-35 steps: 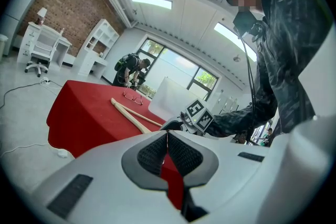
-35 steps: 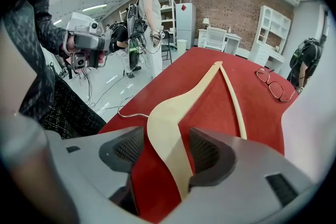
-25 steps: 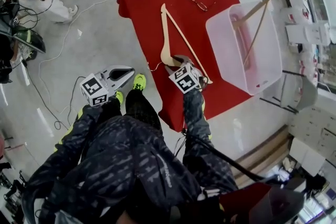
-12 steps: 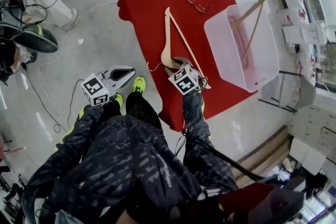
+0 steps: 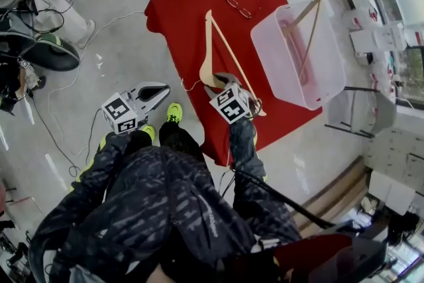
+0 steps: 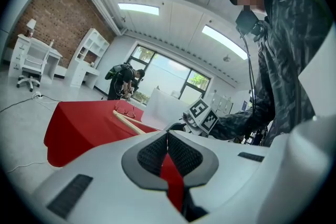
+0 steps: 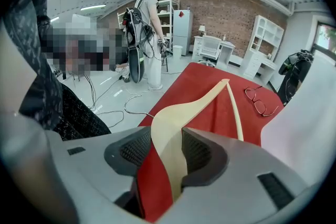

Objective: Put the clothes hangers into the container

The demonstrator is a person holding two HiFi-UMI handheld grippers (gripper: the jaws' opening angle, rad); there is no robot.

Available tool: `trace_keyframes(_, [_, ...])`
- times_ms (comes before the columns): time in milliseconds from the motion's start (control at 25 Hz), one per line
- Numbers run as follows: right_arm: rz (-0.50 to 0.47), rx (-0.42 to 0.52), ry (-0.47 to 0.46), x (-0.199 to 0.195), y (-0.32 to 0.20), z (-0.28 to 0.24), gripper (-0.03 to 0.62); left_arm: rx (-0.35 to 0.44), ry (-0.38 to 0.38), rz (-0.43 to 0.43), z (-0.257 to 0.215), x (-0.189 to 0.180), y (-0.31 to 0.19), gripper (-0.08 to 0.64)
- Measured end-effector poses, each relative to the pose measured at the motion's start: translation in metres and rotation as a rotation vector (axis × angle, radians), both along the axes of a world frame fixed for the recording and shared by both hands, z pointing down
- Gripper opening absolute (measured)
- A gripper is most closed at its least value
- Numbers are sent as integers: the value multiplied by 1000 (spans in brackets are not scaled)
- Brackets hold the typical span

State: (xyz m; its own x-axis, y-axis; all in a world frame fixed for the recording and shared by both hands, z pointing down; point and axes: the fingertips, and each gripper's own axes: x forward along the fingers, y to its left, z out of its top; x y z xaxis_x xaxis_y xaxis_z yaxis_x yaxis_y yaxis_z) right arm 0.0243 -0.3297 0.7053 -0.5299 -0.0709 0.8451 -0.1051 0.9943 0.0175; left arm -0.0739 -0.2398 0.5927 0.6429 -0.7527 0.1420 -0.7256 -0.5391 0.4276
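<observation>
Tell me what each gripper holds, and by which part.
Right gripper: the wooden hanger, gripped on its curved shoulder near the middle. Left gripper: nothing, jaws shut.

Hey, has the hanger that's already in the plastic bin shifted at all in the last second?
No. The hanger still leans in the bin the same way, its top end at the same far corner of the rim.
</observation>
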Motion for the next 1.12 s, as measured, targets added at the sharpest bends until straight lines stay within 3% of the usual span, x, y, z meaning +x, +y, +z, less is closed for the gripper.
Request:
trace_keyframes(400, [17, 44, -8, 4, 8, -51, 190, 43, -14, 16, -16, -1, -7, 12])
trace_keyframes(1120, [128, 41, -71, 35, 0, -156, 190, 147, -44, 91, -71, 25, -48, 12])
